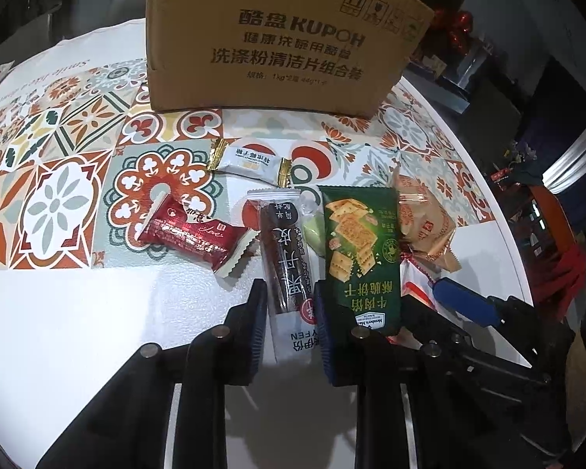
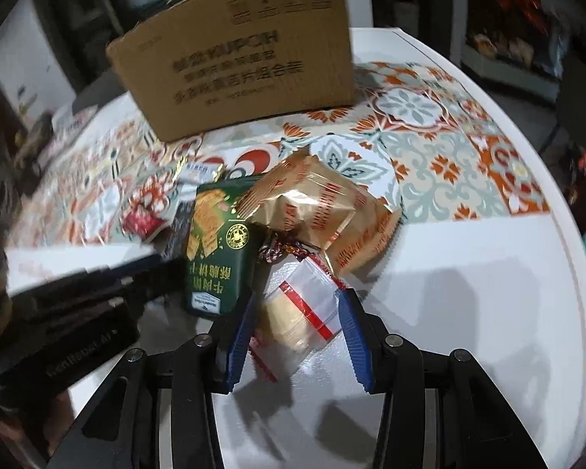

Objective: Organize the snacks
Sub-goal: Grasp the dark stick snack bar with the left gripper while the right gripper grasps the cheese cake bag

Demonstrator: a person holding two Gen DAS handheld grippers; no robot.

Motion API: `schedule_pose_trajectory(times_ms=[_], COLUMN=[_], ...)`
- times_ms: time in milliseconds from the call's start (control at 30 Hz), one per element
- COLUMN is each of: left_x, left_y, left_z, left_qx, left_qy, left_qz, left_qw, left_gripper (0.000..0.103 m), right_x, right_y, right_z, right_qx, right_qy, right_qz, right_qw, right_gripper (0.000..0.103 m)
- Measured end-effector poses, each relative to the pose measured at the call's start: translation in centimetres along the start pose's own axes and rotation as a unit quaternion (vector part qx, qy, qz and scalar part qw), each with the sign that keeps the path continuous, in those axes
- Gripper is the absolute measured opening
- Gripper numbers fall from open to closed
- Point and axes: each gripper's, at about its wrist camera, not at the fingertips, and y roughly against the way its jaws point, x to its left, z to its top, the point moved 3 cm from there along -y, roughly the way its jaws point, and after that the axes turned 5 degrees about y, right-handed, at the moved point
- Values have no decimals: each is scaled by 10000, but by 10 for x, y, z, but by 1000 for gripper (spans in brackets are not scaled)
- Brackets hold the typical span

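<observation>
Snacks lie on a round table in front of a cardboard box (image 1: 281, 35). My left gripper (image 1: 289, 305) is open, its fingers on either side of a long dark fruit-leather bar (image 1: 287, 262). Beside the bar lie a red packet (image 1: 193, 236), a green cracker pack (image 1: 357, 250), a white candy (image 1: 250, 162) and a golden packet (image 1: 426, 226). My right gripper (image 2: 299, 310) is open around a clear packet with a red stripe (image 2: 304, 308). The green pack (image 2: 220, 242), golden packet (image 2: 324, 215) and box (image 2: 242, 66) show in the right wrist view.
The table has a white rim (image 1: 78, 312) and a patterned tile mat (image 1: 66, 156). The right gripper's blue finger (image 1: 465, 305) shows at the right of the left wrist view. The left gripper's black body (image 2: 70, 312) is at the left of the right wrist view. Dark clutter surrounds the table.
</observation>
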Motion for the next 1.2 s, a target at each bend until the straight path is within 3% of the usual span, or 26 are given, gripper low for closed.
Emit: schedule_pose_trajectory(times_ms=[167, 300, 533, 567, 633, 667, 700, 800, 967, 1200], left_x=[-1, 0, -2, -4, -6, -6, -6, -4, -5, -3], left_y=[2, 8, 22, 25, 30, 32, 33, 39, 36, 46], left_z=[-4, -10, -20, -21, -23, -25, -26, -31, -33, -27], left_qx=[11, -8, -97, -134, -169, -160, -146, -136, -102, -454], left_qy=[-58, -78, -182, -245, -299, -289, -272, -190, -144, -222], left_qz=[-30, 28, 78, 96, 124, 83, 63, 0, 76, 357], left_qw=[10000, 10000, 9998, 9996, 9993, 9994, 9995, 9997, 9998, 9981], left_gripper=[20, 19, 19, 19, 19, 19, 19, 19, 19, 18], right_x=[4, 8, -8, -8, -7, -5, -4, 3, 12, -5], right_y=[0, 6, 12, 13, 13, 13, 14, 21, 16, 19], right_z=[1, -2, -6, -7, -11, -12, -12, -11, -11, -3], right_qx=[-43, -161, -128, -117, -71, -48, -73, -154, 67, -201], right_qy=[279, 394, 106, 107, 135, 174, 244, 587, 1234, 832], right_qz=[-81, -17, 355, 342, 437, 460, 436, 362, 334, -4], right_qw=[9996, 9991, 9992, 9993, 9989, 9988, 9987, 9975, 9918, 9963], right_gripper=[41, 9, 6, 8, 25, 45, 49, 51, 56, 56])
